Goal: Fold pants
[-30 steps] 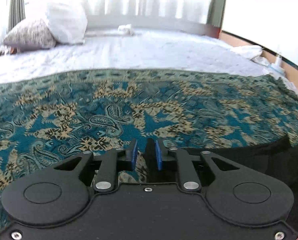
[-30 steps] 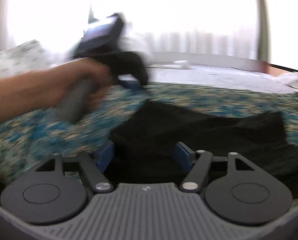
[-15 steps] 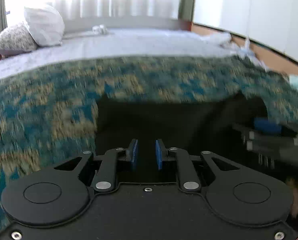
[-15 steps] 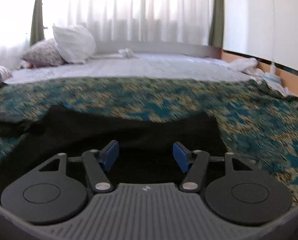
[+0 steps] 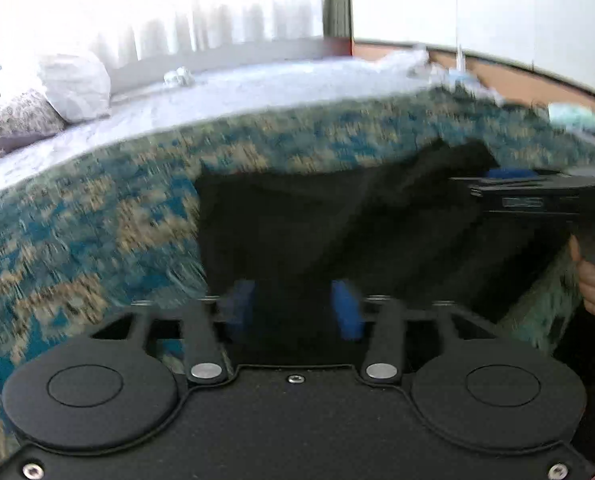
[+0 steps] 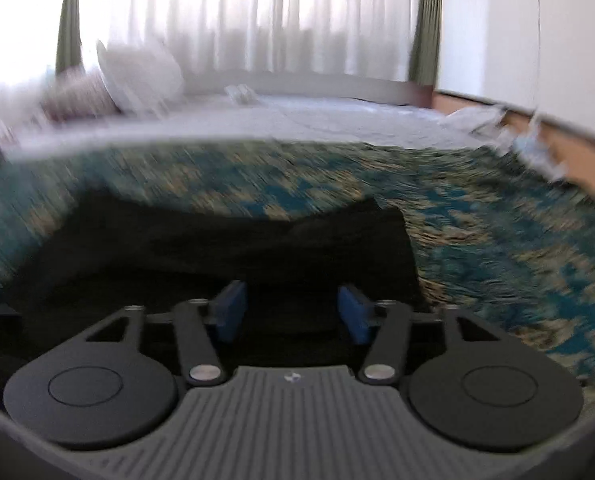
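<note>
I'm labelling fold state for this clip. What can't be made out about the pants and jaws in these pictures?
- Pants: both views show one dark, motion-blurred mass; legs, waistband and fold lines are unreadable.
- Pants' near edge: hidden behind each gripper body in both views.
- Left gripper: jaws apart, blurred; contact with cloth unclear.
- Right gripper: jaws apart; in the left view its tips merge into black fabric.
- Bedspread: pattern smeared.

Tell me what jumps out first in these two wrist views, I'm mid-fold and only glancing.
The black pants dominate, spread dark across the teal-and-gold patterned bedspread just ahead of both grippers. The left gripper and right gripper are both open over the cloth, gripping nothing. Behind, bright white curtains and a white pillow at the far left of the bed catch the eye.
</note>
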Demonstrator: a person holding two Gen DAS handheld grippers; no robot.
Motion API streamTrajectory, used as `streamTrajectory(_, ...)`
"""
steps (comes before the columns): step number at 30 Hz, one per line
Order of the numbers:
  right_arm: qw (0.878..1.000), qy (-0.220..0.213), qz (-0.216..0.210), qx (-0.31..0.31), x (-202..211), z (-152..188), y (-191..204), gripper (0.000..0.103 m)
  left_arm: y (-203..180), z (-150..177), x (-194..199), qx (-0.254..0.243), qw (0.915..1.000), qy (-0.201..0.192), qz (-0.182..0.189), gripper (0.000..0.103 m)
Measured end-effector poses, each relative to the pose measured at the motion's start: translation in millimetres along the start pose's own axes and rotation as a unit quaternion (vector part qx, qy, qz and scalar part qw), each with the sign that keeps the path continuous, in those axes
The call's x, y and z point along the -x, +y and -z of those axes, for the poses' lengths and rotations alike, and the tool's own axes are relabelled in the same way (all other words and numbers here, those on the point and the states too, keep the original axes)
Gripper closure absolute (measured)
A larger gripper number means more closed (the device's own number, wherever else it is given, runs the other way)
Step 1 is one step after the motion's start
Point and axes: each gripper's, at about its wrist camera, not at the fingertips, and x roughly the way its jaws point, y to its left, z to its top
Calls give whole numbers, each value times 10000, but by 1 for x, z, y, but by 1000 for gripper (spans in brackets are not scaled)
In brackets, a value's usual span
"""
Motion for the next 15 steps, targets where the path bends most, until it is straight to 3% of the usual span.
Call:
streamTrajectory(2, 9994, -182, -238, -155, 7, -11, -17, 14, 13, -12, -1, 36, 9998, -167, -51, 37)
streamTrajectory(4, 9991, -225, -280, -208, 5, -20, -37, 9, 27, -24, -10, 127, 9998, -170, -31, 20)
streamTrajectory(7, 9996, -25, -193, -223, -14, -26, -64, 4, 49, -38, -34, 512, 9986, 3, 139, 18)
streamTrajectory(11, 9966, 541, -516, -353, -46, -25, -93, 1, 74, -48, -72, 1254, 9900, 457, 460, 18)
streamTrajectory(15, 9900, 918, -890, -597, -73, -23, -110, 0, 87, -51, -109, 1597, 9833, 737, 470, 18)
